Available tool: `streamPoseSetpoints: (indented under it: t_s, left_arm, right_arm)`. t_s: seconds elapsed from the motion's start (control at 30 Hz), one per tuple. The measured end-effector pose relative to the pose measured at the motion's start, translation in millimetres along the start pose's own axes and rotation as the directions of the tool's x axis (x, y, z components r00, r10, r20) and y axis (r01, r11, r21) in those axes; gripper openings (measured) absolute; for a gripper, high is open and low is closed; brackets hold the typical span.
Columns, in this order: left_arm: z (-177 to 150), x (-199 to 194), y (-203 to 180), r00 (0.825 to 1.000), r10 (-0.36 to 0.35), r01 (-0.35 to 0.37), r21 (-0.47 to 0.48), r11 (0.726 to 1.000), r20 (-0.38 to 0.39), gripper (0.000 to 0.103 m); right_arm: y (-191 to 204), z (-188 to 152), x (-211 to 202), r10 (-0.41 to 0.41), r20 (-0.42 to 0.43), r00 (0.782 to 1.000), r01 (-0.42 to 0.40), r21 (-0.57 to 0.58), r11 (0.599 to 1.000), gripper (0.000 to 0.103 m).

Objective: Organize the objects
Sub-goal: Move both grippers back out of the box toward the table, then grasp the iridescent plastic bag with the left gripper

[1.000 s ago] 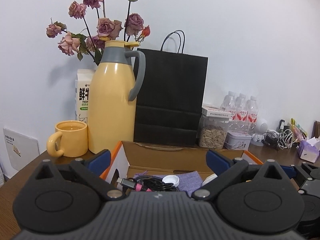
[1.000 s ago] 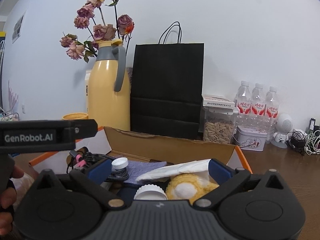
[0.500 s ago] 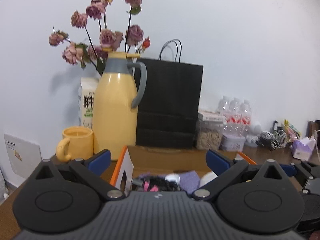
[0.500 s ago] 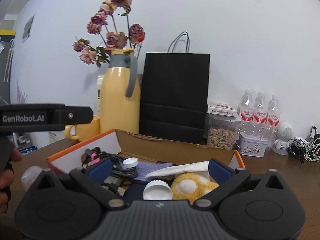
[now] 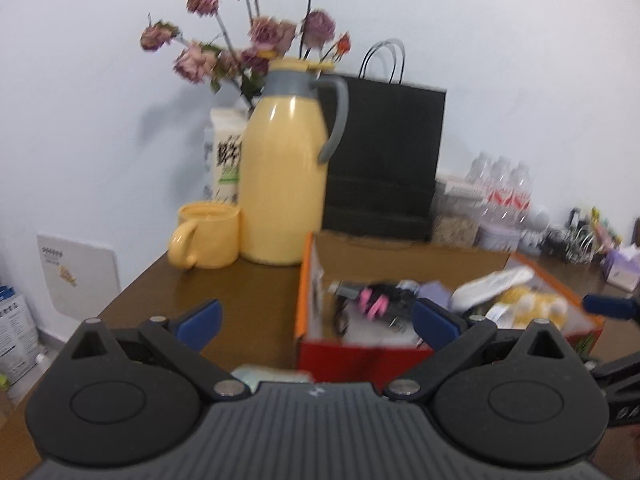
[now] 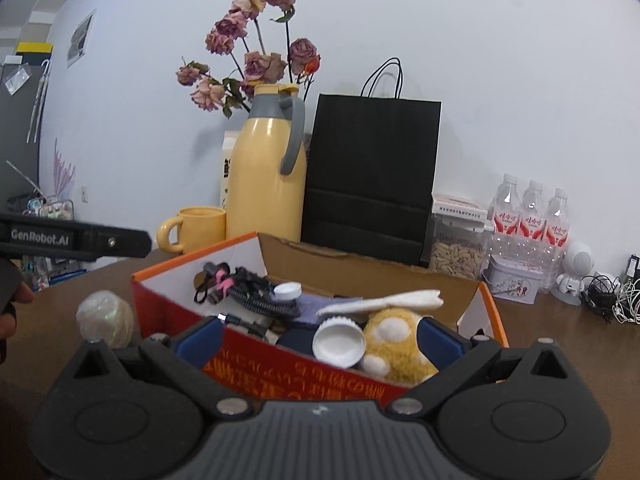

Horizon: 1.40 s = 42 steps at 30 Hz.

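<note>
Between both grippers' wide, empty jaws sits the cluttered box (image 6: 304,376) on the table (image 5: 240,300).

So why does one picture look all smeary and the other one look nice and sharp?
The left wrist view is motion-blurred: the flowers and the things in the box smear. The right wrist view is crisp: the water bottles show their labels. Both bulge like a fishbowl, with dark corners.
</note>
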<state>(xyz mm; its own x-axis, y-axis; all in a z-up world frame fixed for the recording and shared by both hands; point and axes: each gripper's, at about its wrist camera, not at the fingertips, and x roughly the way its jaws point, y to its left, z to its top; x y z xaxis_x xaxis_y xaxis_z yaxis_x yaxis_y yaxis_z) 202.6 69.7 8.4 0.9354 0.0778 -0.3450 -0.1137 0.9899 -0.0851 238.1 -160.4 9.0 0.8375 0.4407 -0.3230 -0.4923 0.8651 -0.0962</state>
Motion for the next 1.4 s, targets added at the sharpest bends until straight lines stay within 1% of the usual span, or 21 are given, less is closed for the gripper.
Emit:
streamPoseSetpoints:
  t_s: [0.1, 0.33, 0.57, 0.73, 0.8, 0.83, 0.87, 0.9, 0.97, 1.07, 1.2, 1.33, 1.4]
  left_arm:
    - [-7, 0, 8, 0.999, 0.010, -0.010, -0.003, 1.000, -0.034, 0.103]
    - [-18, 1, 25, 0.996, 0.041, -0.044, -0.033, 0.998, -0.084, 0.103]
    - [-23, 5, 31, 0.992, 0.045, -0.051, -0.051, 0.997, -0.116, 0.103]
    - [-28, 20, 32, 0.982, 0.049, -0.060, -0.052, 0.997, -0.183, 0.103]
    - [-28, 21, 33, 0.982, 0.037, -0.048, -0.057, 0.997, -0.184, 0.098]
    - [-29, 21, 33, 0.982, 0.034, -0.045, -0.057, 0.997, -0.187, 0.091]
    - [-30, 23, 33, 0.980, 0.033, -0.044, -0.056, 0.997, -0.194, 0.082]
    - [-31, 25, 33, 0.978, 0.029, -0.042, -0.057, 0.998, -0.208, 0.076]
    - [-32, 29, 33, 0.973, 0.013, -0.029, -0.066, 0.997, -0.232, 0.051]
    - [-32, 28, 34, 0.975, -0.001, -0.016, -0.073, 0.997, -0.223, 0.045]
    - [-30, 24, 36, 0.979, -0.005, -0.012, -0.086, 0.996, -0.202, 0.045]
    - [-28, 19, 40, 0.984, -0.010, -0.007, -0.095, 0.995, -0.179, 0.045]
    - [-27, 16, 43, 0.986, -0.009, -0.008, -0.097, 0.995, -0.167, 0.045]
  right_arm:
    - [2, -6, -3, 0.002, -0.023, 1.000, -0.002, -0.002, 1.000, 0.103]
    - [8, -21, -6, 0.010, -0.084, 0.996, -0.010, -0.002, 1.000, 0.103]
    - [15, -28, -10, 0.007, -0.104, 0.995, -0.008, -0.004, 1.000, 0.103]
    - [19, -28, -11, 0.009, -0.097, 0.995, -0.010, -0.011, 1.000, 0.103]
    - [21, -29, -11, 0.007, -0.093, 0.996, -0.009, -0.012, 1.000, 0.103]
    - [22, -28, -12, 0.007, -0.090, 0.996, -0.008, -0.012, 1.000, 0.103]
    - [24, -28, -12, 0.008, -0.086, 0.996, -0.009, -0.012, 1.000, 0.103]
    - [25, -28, -13, 0.010, -0.081, 0.997, -0.011, -0.012, 1.000, 0.103]
    - [29, -26, -13, 0.014, -0.075, 0.997, -0.015, -0.012, 1.000, 0.103]
    - [38, -23, -11, 0.030, -0.072, 0.997, -0.032, -0.014, 0.999, 0.103]
    - [53, -18, -9, 0.051, -0.069, 0.996, -0.053, -0.020, 0.998, 0.101]
    - [69, -14, -4, 0.047, -0.093, 0.995, -0.050, -0.030, 0.998, 0.096]
    - [75, -13, 0, 0.040, -0.110, 0.993, -0.044, -0.038, 0.998, 0.088]
